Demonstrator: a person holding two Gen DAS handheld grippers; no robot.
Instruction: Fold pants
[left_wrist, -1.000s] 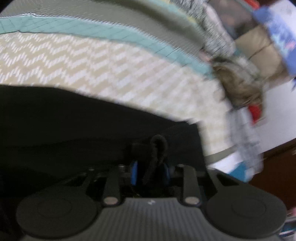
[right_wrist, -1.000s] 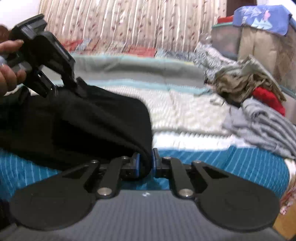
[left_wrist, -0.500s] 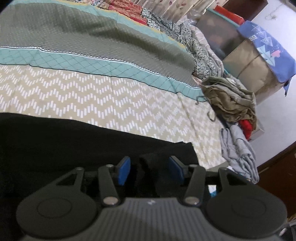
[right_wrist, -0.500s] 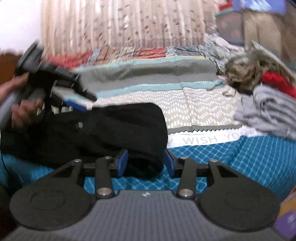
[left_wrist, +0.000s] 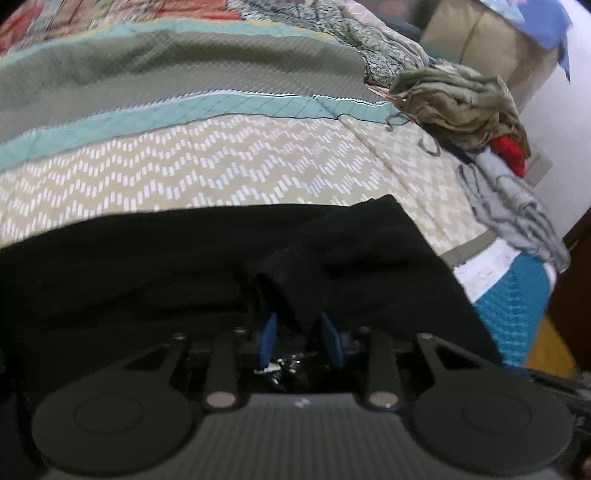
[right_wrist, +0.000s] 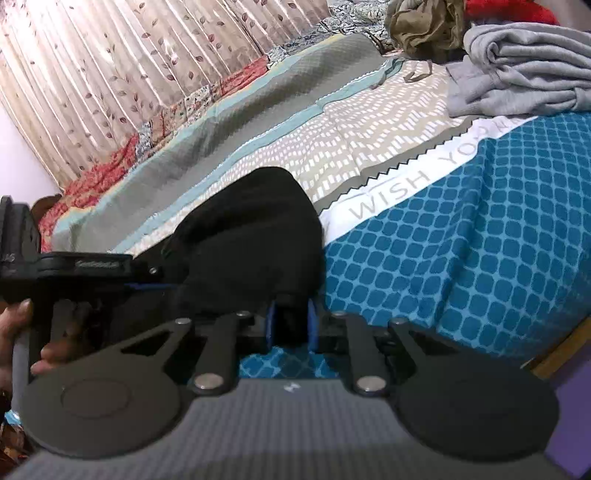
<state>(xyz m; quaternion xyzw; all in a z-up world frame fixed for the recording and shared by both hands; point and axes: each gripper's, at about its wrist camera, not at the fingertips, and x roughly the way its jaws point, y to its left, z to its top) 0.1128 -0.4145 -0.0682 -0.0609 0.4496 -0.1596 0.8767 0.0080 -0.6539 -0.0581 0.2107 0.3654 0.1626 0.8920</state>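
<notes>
1. Black pants lay bunched on the bed, across the chevron band of the bedspread and over its blue-patterned near edge.
2. Judged soft, limp and fairly light; likely to sag and slide out of a shallow pinch, so best taken deep at a hem or doubled edge.
3. Left claw: blue pads closing on a raised ridge of black fabric, cloth between them and seemingly pinched.
4. Right claw: pads closing on the rounded end of the bundle, cloth between them, at the bed's near edge.
5. Seen from the right wrist view: the other tool reaching into the black cloth from the left, carried by a hand at the frame edge.
6. Further off on the bed: an olive garment heap with something red under it, and crumpled grey clothing near the far corner.
7. Behind the bed: a striped, leaf-printed curtain.
8. Judged mid-fold, with the bundle not yet flat or squared.
</notes>
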